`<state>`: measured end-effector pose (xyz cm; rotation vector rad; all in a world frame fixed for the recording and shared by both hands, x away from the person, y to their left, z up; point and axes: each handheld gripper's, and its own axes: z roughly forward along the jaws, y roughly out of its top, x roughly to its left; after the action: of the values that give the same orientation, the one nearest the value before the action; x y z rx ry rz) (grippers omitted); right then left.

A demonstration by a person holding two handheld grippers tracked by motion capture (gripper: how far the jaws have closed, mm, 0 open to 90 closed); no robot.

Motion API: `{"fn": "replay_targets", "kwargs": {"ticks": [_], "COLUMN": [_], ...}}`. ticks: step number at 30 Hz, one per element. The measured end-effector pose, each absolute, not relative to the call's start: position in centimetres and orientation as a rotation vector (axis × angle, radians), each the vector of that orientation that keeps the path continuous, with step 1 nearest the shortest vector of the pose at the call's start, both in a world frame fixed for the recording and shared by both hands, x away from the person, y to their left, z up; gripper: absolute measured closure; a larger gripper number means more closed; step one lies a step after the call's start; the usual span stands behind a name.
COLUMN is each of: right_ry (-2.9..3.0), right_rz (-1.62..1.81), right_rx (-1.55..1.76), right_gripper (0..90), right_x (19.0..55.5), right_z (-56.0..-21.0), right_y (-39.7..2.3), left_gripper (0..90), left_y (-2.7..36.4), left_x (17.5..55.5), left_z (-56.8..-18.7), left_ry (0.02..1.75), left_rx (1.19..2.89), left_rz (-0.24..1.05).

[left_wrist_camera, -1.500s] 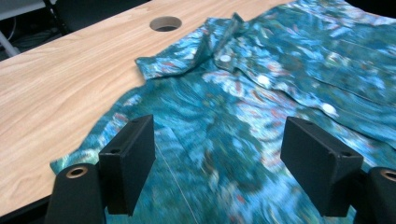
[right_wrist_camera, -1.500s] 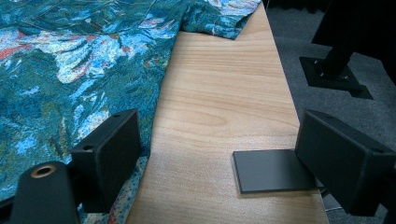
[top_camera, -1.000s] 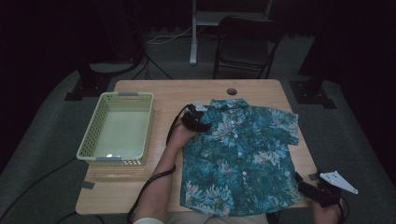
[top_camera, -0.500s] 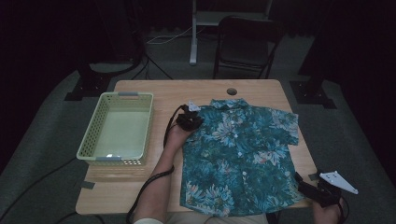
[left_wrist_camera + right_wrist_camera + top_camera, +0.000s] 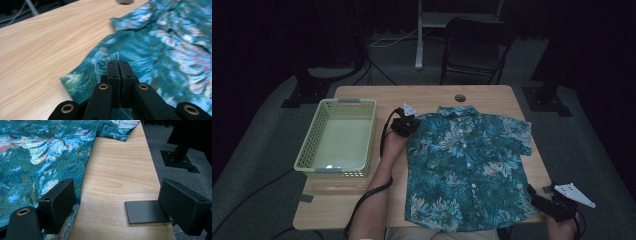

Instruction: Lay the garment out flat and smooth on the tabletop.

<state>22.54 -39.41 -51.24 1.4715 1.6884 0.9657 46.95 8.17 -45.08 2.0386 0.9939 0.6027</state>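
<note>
A teal floral short-sleeved shirt [image 5: 467, 165] lies flat, front up, on the wooden table [image 5: 432, 97]. My left gripper [image 5: 404, 125] is at the shirt's left sleeve. Its jaws have just been closing, and in the left gripper view they are shut [image 5: 118, 66] on the sleeve's edge [image 5: 87, 75], a fold of fabric pinched between the pads. My right gripper [image 5: 537, 196] rests at the table's near right corner beside the shirt's hem [image 5: 37, 170]. It stands wide open [image 5: 120, 200] with bare wood between the jaws.
A pale green slatted basket [image 5: 312, 145] stands empty to the left of the shirt. A round hole [image 5: 459, 98] sits near the table's far edge. A dark tape patch [image 5: 147, 211] lies by the right gripper. A chair [image 5: 472, 45] stands beyond the table.
My left gripper has closed on the sleeve's edge and shifted to the left, lifting slightly with the fabric. The right gripper has stayed put.
</note>
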Motion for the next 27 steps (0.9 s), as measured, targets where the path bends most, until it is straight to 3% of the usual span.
{"fn": "replay_targets", "kwargs": {"ticks": [8, 15, 20, 23, 27], "right_ry": [1.687, 1.687, 1.687, 1.686, 1.687], "right_rz": [0.966, 0.963, 0.964, 0.964, 0.967], "right_rx": [1.473, 1.474, 1.474, 1.475, 1.474], "right_gripper": [13.4, 13.4, 13.4, 13.4, 13.4], "right_x": [22.6, 22.6, 22.6, 22.6, 22.6], "right_z": [-51.2, -51.2, -51.2, -51.2, -51.2], "right_y": [-39.4, -39.4, -39.4, -39.4, -39.4], "left_gripper": [85.6, 68.3, 63.4, 60.4, 48.5], "left_y": [10.4, 10.8, 10.7, 10.6, 10.9], "left_x": [46.6, 45.7, 45.4, 45.2, 44.5], "left_z": [-45.2, -45.1, -45.7, -46.0, -46.4], "left_ry": [1.114, 1.245, 1.340, 1.363, 1.380], "left_rx": [2.039, 2.066, 2.141, 2.143, 2.077], "left_rz": [0.680, 0.798, 0.882, 0.860, 0.776]}}
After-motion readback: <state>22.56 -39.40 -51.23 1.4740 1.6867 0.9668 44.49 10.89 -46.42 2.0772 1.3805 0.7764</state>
